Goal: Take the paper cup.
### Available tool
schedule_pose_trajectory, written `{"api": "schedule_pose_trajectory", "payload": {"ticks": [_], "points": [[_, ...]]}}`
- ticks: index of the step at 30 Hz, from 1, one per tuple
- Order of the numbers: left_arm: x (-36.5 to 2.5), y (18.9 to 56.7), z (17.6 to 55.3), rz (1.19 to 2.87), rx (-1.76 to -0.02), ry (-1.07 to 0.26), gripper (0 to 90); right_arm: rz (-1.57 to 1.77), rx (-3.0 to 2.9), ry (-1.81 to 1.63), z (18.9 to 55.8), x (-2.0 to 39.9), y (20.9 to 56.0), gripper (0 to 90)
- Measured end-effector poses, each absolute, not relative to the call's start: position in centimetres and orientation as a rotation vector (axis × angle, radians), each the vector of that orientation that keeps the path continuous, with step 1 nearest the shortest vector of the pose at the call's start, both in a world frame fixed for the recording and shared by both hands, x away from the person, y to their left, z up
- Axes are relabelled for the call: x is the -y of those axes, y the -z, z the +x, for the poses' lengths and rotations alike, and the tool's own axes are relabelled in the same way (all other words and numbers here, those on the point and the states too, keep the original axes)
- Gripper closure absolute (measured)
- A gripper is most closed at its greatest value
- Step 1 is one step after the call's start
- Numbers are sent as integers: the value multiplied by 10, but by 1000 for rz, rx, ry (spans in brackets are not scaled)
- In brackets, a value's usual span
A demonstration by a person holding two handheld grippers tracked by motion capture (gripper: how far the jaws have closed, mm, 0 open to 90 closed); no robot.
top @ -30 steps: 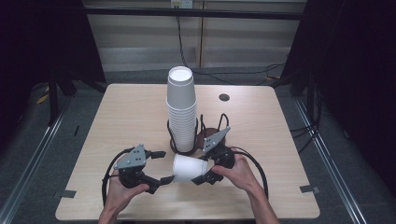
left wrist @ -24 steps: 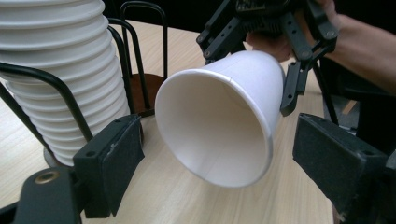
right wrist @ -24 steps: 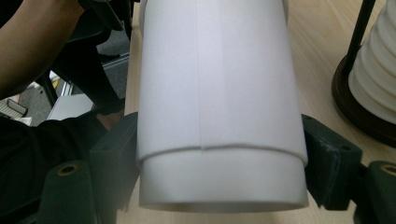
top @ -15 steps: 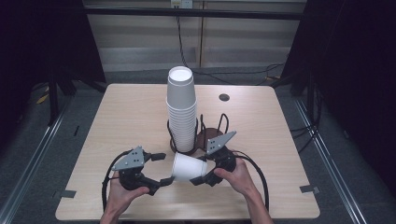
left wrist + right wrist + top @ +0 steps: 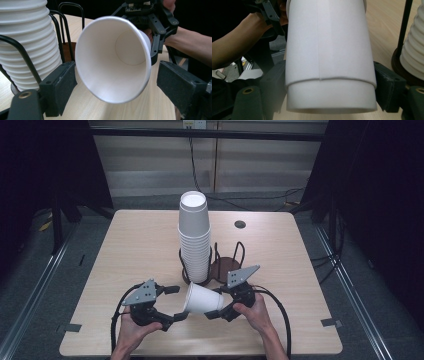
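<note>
White paper cup (image 5: pixel 202 299) on its side, empty, mouth leftward, above table.

The paper cup (image 5: pixel 202 298) is plain white inside and out, as is the stack of cups (image 5: pixel 194 237). The wire holder (image 5: pixel 214 265) is black with a dark brown round base. The table (image 5: pixel 135 245) is pale wood grain. Both grippers have black fingers (image 5: pixel 61 87) and grey top plates.
</note>
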State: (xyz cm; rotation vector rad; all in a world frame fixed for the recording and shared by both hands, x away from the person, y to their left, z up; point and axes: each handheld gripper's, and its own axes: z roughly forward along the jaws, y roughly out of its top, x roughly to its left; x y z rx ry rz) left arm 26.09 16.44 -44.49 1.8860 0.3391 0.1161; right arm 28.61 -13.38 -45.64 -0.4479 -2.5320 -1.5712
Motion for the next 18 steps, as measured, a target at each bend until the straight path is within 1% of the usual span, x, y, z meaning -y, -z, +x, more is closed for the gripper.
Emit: {"api": "schedule_pose_trajectory", "payload": {"ticks": [15, 17, 18], "points": [[-163, 451, 266, 1859, -338, -67, 148, -392, 2510, 1631, 282, 133, 459, 231], [-161, 452, 267, 1867, -345, -92, 78, -392, 2524, 1626, 282, 133, 457, 231], [-160, 453, 268, 1867, -360, -88, 78, -392, 2524, 1626, 282, 133, 457, 231]]}}
